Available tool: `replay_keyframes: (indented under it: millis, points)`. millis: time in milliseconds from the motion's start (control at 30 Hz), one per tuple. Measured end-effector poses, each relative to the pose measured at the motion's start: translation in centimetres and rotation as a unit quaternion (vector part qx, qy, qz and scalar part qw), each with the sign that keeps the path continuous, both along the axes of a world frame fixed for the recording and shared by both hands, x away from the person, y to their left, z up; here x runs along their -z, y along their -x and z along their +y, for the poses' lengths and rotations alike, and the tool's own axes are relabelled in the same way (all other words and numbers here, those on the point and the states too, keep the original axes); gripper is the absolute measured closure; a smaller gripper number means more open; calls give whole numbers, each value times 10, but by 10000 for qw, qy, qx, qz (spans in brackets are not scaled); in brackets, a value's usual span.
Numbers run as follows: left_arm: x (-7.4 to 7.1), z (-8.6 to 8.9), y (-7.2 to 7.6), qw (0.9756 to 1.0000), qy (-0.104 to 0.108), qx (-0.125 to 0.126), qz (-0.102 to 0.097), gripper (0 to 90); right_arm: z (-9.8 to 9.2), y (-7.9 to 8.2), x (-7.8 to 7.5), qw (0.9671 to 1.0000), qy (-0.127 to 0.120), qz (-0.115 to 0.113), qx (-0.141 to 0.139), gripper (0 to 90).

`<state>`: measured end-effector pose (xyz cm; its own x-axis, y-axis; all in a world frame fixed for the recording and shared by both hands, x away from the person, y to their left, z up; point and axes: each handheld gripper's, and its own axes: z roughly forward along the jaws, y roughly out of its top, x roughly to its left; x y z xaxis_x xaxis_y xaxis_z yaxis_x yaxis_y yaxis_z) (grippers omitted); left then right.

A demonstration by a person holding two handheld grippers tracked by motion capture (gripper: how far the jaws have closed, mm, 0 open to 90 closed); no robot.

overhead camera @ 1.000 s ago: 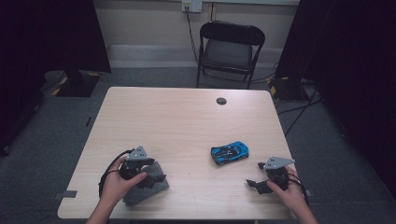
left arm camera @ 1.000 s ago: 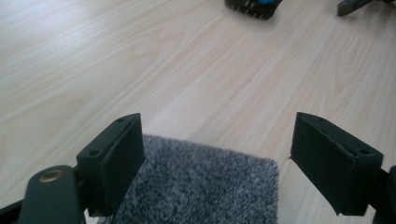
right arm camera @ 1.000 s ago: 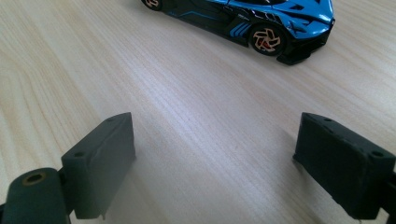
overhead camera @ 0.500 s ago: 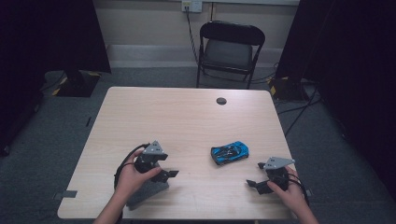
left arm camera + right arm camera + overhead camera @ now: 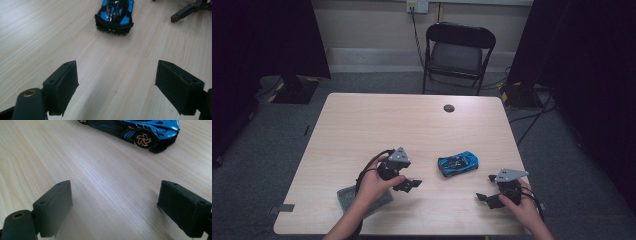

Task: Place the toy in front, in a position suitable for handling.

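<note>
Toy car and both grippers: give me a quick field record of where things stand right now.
toy car: blue and black, upright on its wheels on the table, untouched
left gripper: open, jaws wide apart, pointed at the car, short of it
right gripper: open, holding nothing, near the front right table edge
grey pad: under the person's left forearm
small dark disc: near the table's far edge

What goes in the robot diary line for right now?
left gripper: open, aimed at toy car | right gripper: open, empty | car: untouched on table
</note>
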<state>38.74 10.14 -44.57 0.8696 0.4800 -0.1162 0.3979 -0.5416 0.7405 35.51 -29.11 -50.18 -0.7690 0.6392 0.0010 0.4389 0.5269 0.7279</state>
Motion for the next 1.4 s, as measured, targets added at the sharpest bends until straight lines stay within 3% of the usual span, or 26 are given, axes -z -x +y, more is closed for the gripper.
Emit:
replay_keyframes:
  millis: [400, 633, 967, 1133, 1200, 1400]
  points:
    - [8, -32, -21, 9999, -107, -63, 35, 179, 0, 0, 0, 10000, -9, 3, -3, 109]
    - [13, -57, -30, 9998, -201, 58, 13, 178, 0, 0, 0, 10000, -11, 24, -17, 105]
    - [22, -82, -42, 9998, -132, 97, 74, 178, 0, 0, 0, 10000, -18, 23, -23, 104]
    - [21, -93, -47, 9996, -211, 194, -9, 176, 0, 0, 0, 10000, -19, 22, -24, 104]
    - [20, -97, -50, 9997, -150, 172, -44, 175, 0, 0, 0, 10000, -10, 27, -25, 104]
    - [19, -108, -56, 9996, -233, 147, -101, 169, 0, 0, 0, 10000, -18, 23, -25, 103]
